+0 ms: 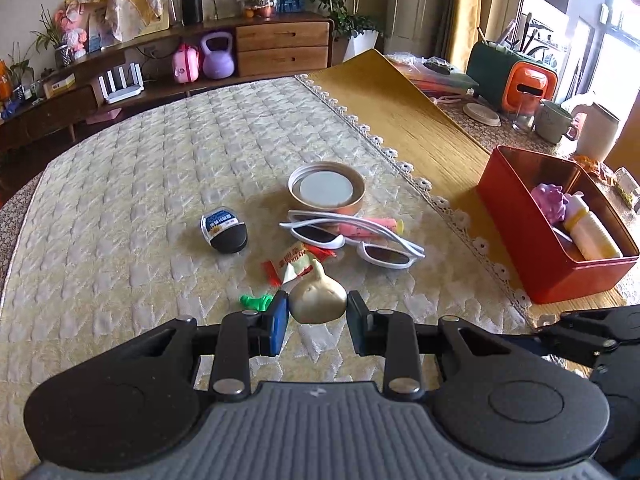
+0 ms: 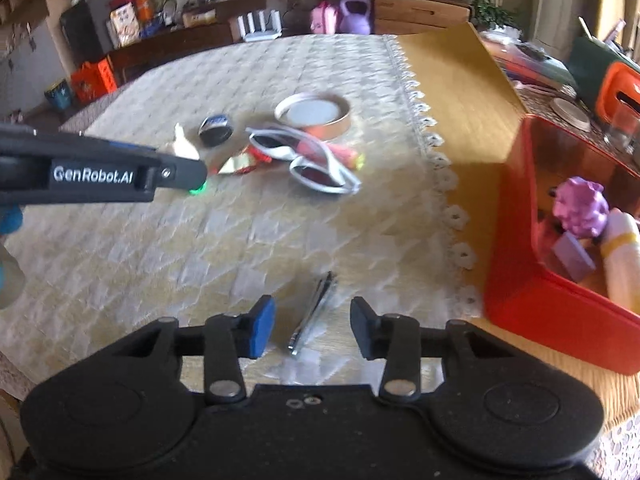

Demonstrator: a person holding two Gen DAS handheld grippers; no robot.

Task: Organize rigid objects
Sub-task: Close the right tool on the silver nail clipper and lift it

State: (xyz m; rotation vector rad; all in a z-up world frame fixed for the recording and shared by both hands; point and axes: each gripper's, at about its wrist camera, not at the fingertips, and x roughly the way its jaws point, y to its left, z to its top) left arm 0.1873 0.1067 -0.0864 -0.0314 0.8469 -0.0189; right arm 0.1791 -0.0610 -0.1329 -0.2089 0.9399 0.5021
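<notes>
A cream garlic-shaped object [image 1: 318, 300] lies on the quilted cloth between the open fingers of my left gripper [image 1: 318, 316]; whether the pads touch it I cannot tell. It also shows in the right wrist view [image 2: 185, 145]. A metal nail clipper [image 2: 314, 314] lies between the open fingers of my right gripper [image 2: 313, 326]. Farther off lie white sunglasses [image 1: 352, 240], a round lid [image 1: 327, 192], a black and blue case [image 1: 224, 232], a red snack wrapper [image 1: 296, 266], a pink marker [image 1: 372, 227] and a green piece [image 1: 256, 302]. The red tin box [image 1: 524, 232] stands at the right.
The red box [image 2: 516, 280] holds a purple toy [image 2: 580, 208] and a cream bottle [image 2: 622, 264]. A bare wooden strip [image 1: 420, 128] runs beside the cloth's lace edge. Cups, a plate and an orange-green container [image 1: 516, 76] stand at the far right. A sideboard [image 1: 280, 44] lies beyond.
</notes>
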